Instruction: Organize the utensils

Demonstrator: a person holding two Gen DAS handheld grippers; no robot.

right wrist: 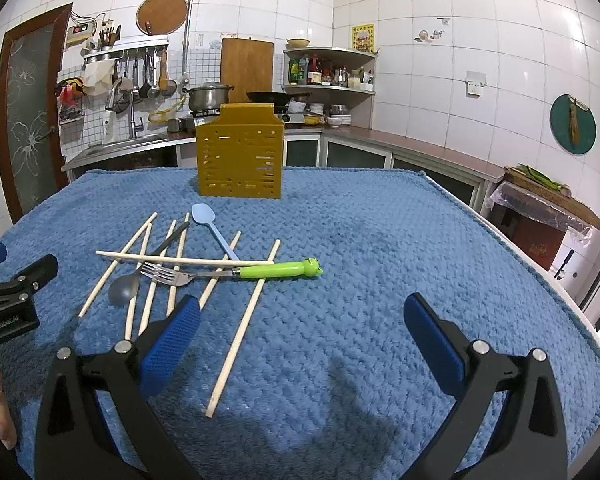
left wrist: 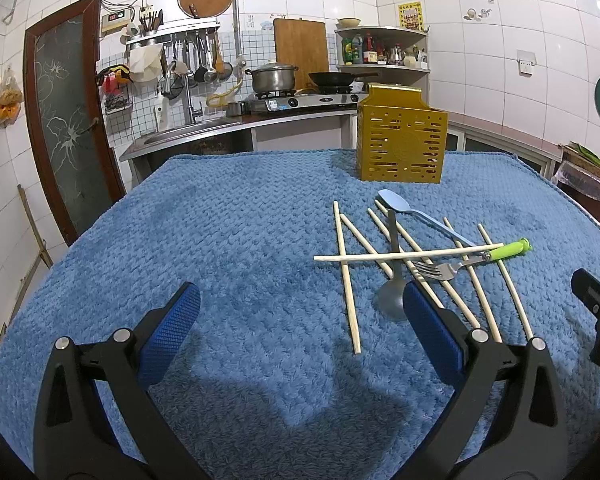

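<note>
From the left wrist view, the blue-covered table lies bare from 9 to 12 o'clock, so the wide-spread left gripper has open room ahead and to its left. At 1 to 2 o'clock the crossed chopsticks, grey spoon, blue spoon and green-handled fork block the way in a heap. Beyond them at 1 o'clock stands the yellow holder. From the right wrist view, the right gripper has clear cloth from 12 to 3 o'clock; the heap sits at 10 to 11.
</note>
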